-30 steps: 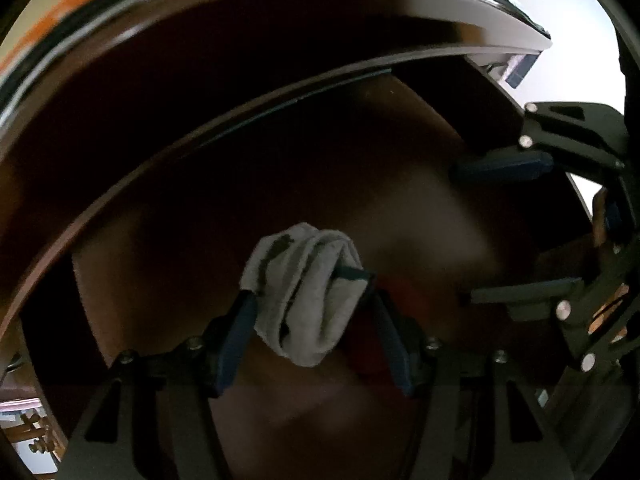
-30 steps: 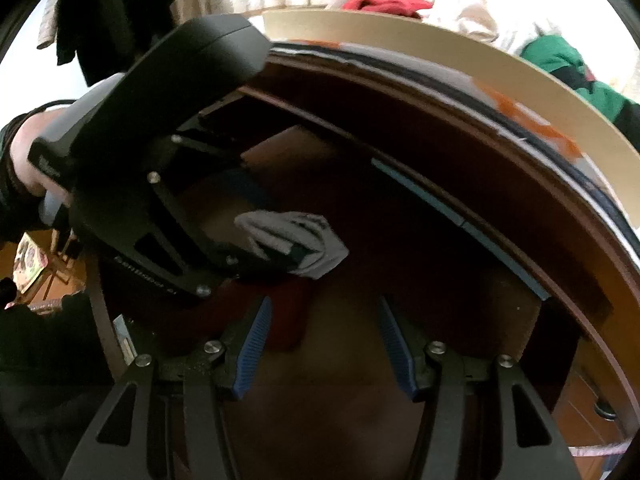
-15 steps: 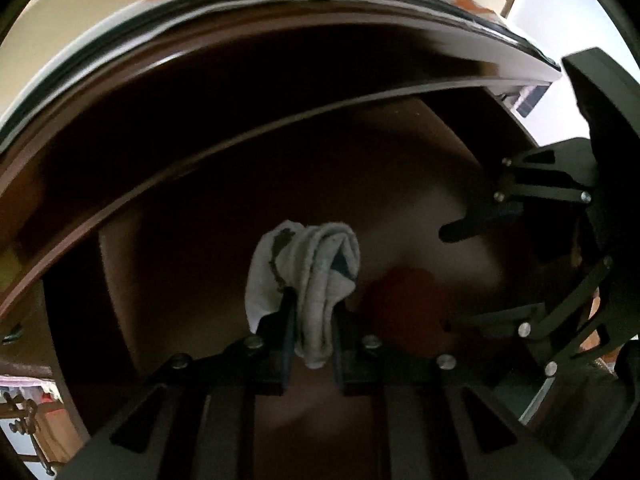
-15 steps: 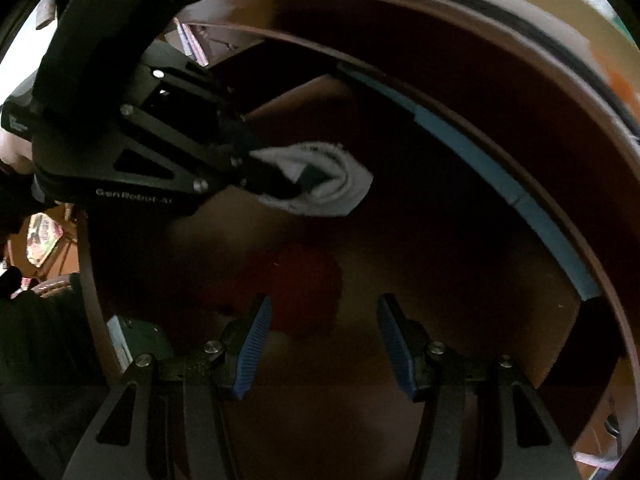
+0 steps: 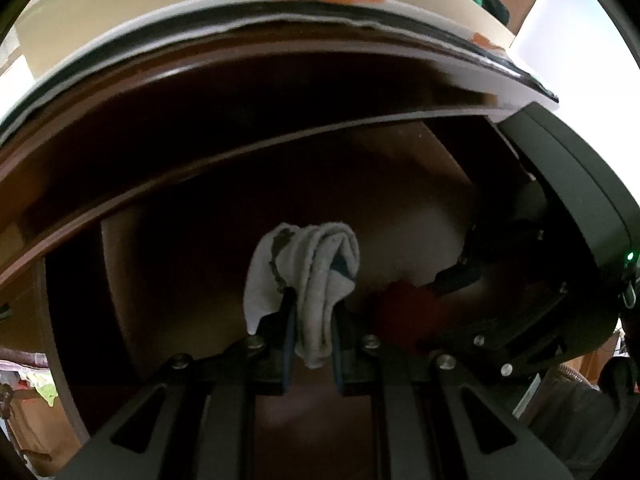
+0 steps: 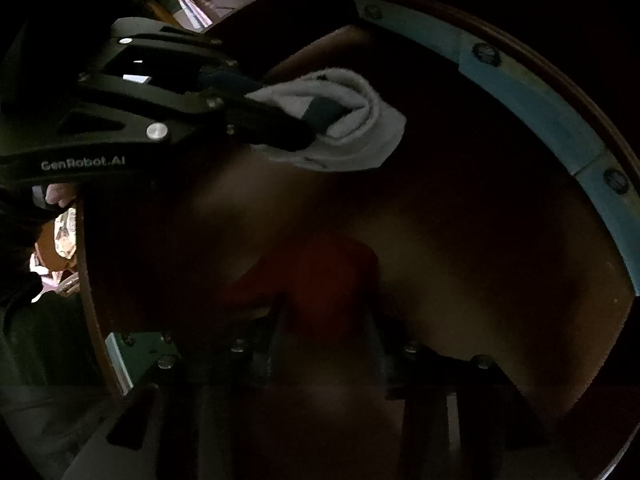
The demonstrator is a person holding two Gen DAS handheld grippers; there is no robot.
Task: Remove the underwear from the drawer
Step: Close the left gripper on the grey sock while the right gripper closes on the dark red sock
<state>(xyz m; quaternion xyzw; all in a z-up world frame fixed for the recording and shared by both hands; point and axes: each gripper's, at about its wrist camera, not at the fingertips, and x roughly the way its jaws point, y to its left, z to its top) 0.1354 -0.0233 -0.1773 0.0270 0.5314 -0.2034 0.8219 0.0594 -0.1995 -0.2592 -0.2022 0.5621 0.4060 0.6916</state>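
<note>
While left hand-held gripper (image 5: 312, 344) pinches grey rolled underwear (image 5: 308, 276) above drawer (image 5: 420, 168) floor, right hand-held gripper (image 6: 324, 344) closes narrow around red garment (image 6: 320, 276) directly ahead between fingers; contact unclear in the dark.

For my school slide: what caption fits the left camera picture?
Left gripper pinches grey underwear inside a brown drawer.

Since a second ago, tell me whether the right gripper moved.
Yes. The right gripper came down into the drawer, over the red garment, fingers closing.
</note>
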